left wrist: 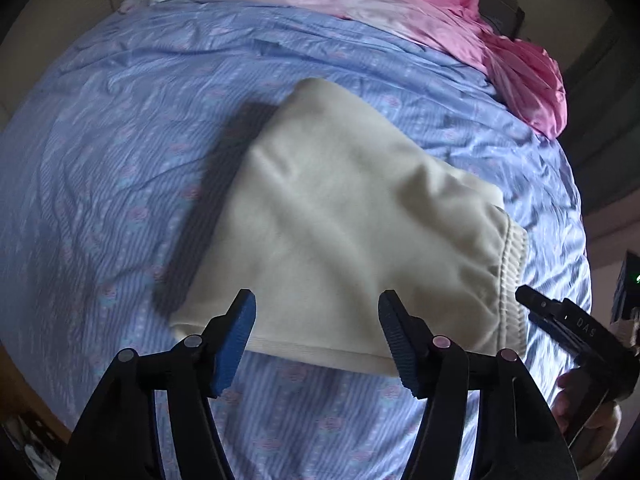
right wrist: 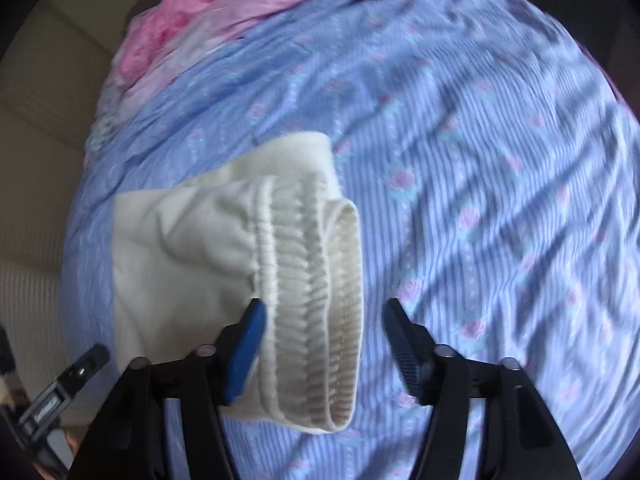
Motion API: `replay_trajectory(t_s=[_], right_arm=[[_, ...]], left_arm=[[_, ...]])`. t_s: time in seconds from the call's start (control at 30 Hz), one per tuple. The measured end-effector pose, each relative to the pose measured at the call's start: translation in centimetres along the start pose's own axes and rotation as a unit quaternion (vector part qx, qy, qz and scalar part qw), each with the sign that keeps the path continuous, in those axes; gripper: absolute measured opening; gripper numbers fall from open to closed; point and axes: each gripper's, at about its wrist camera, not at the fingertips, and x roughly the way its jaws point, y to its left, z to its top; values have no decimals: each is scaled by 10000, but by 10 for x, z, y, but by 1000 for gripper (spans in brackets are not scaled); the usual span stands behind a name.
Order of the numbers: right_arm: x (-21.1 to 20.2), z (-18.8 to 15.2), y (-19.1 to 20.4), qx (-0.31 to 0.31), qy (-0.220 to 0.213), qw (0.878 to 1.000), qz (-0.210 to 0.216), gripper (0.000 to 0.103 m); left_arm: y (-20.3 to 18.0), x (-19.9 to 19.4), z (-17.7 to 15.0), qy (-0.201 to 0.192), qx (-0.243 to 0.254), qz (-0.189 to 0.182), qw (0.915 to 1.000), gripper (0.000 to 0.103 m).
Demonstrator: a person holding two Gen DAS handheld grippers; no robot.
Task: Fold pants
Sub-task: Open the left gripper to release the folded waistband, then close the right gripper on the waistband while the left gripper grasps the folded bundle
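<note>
Cream pants [left wrist: 340, 220] lie folded into a compact bundle on the bed, the ribbed elastic waistband [left wrist: 512, 280] at their right end. My left gripper [left wrist: 317, 304] hangs open above the bundle's near edge, and its blue pads touch no cloth. In the right wrist view the waistband [right wrist: 312, 280] runs between the jaws of my right gripper [right wrist: 325, 306], which stands open: the left pad is beside the band's seam and the right pad is well clear over the sheet. Each gripper shows in the other's view: right gripper [left wrist: 528, 296], left gripper [right wrist: 100, 352].
A blue striped sheet with small flowers [left wrist: 120, 140] covers the bed. A pink quilt [left wrist: 460, 12] is heaped along the far side. A beige wall [right wrist: 40, 100] flanks the bed. A person's hand [left wrist: 580, 400] holds the right gripper's handle.
</note>
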Motion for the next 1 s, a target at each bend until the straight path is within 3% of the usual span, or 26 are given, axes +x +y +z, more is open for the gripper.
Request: replay_trajectory(t_s=[0.37, 0.73, 1.0], right_arm=[[37, -22, -27, 912, 428, 9932, 591, 82], [63, -17, -18, 858, 665, 9921, 628, 85], [80, -15, -13, 824, 821, 9903, 764, 96]], left_arm=[[2, 2, 1, 37, 122, 73, 9999, 64], [8, 1, 1, 66, 45, 219, 9997, 64], [13, 2, -2, 107, 9, 239, 9997, 64]])
